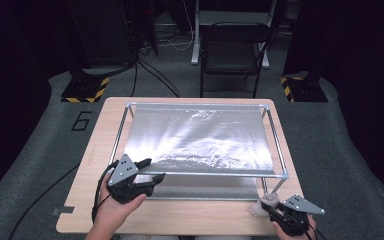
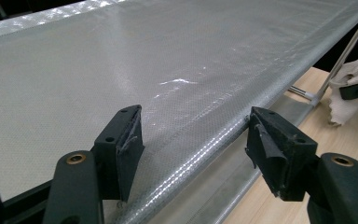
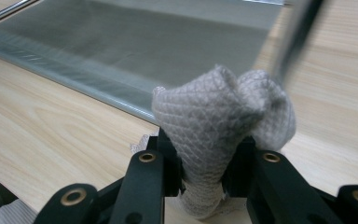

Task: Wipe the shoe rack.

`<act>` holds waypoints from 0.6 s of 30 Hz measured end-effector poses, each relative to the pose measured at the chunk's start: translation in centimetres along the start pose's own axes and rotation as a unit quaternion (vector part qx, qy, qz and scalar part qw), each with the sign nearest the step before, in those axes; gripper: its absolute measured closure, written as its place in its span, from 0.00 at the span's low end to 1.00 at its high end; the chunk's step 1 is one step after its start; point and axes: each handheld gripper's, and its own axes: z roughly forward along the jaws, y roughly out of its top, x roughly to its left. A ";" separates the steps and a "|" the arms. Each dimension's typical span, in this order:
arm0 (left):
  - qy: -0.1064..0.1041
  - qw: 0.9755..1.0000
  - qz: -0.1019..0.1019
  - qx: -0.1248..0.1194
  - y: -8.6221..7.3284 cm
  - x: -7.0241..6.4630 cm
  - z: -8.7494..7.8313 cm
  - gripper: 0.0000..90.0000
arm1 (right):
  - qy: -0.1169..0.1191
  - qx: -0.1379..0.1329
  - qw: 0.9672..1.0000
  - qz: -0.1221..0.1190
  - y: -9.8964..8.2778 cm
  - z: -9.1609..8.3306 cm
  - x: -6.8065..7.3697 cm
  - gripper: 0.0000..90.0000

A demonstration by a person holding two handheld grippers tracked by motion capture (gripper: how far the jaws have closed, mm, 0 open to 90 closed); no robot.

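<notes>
The crumpled grey woven cloth (image 3: 221,126) is pinched between the jaws of the right tool (image 3: 208,179), at the near right corner of the wooden surface (image 1: 95,150). The left tool (image 2: 193,142) stands spread around the silver mesh screen's (image 2: 121,70) front rail.

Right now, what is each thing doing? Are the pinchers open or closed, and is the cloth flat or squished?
Left gripper: open, jaws on either side of the frame's near edge, not pressing it.
Right gripper: shut on the cloth.
Cloth: bunched up, pinched between the jaws, puffing out above them.
Shiny sheet: stretched flat over the metal frame, a bit crinkled.
Frame: upright on the wooden table.
</notes>
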 end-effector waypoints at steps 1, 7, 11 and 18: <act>0.000 1.000 0.000 0.000 0.0 0.0 0.0 0.40 | 0.000 0.000 1.000 0.000 0.0 0.0 0.0 0.81; 0.000 1.000 0.000 -0.002 0.0 0.0 0.0 0.40 | 0.001 0.007 1.000 -0.022 0.9 1.6 1.4 0.81; 0.001 1.000 0.000 -0.003 0.0 0.0 0.0 0.40 | -0.001 0.007 1.000 -0.020 1.3 2.5 1.6 0.81; 0.000 1.000 0.001 -0.002 0.0 0.0 0.0 0.40 | -0.008 0.005 1.000 -0.012 1.8 3.6 1.9 0.81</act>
